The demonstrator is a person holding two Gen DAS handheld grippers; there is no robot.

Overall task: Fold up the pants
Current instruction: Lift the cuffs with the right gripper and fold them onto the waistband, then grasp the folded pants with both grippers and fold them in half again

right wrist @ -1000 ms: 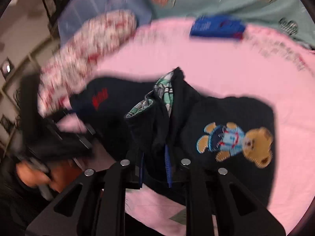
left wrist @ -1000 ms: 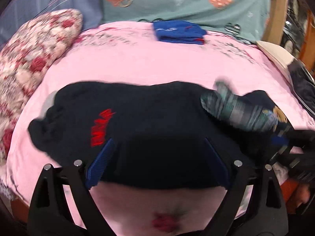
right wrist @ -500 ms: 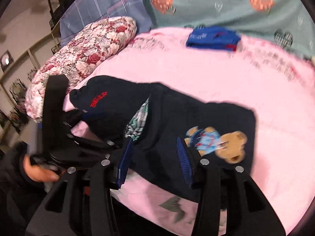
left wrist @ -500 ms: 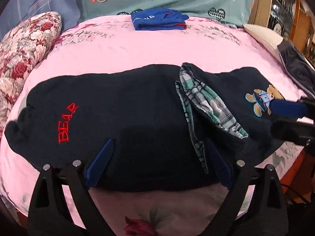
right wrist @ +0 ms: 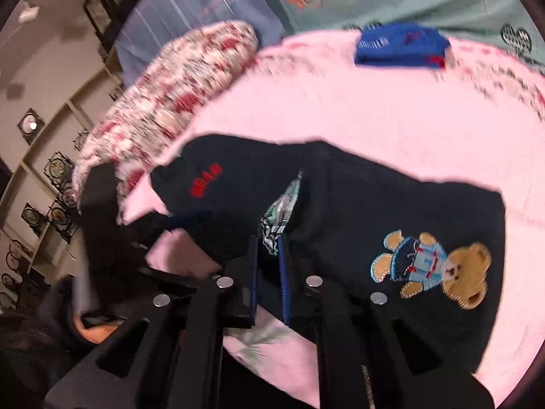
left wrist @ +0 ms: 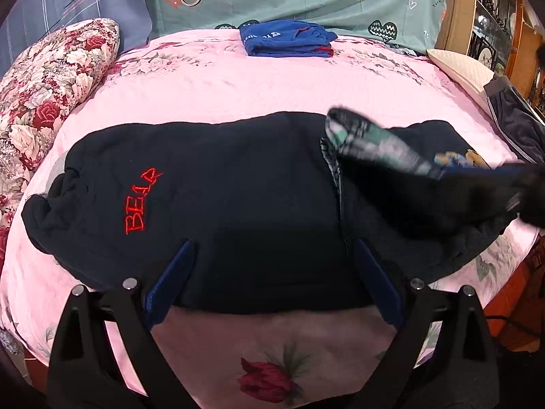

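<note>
Fingers of the right gripper (right wrist: 269, 272) are pinching the plaid-lined waistband edge of the pants (left wrist: 218, 197), which are lying across the near half of the pink bedspread (left wrist: 259, 85). The left gripper (left wrist: 272, 272) is hovering with its fingers spread wide over the near edge of the dark fabric, gripping nothing. Outward from there, the leg with the red BEAR lettering (left wrist: 141, 201) is stretching to the left, and the bear patch (right wrist: 432, 269) is sitting on the right part. A folded blue garment (left wrist: 289, 39) is lying at the far side, and a floral pillow (left wrist: 44, 85) is resting far left. The right pinch is looking shallow, so the thick fabric may be slipping out during the fold, and with the left side unpinned the whole garment could be dragging along and bunching.
</note>
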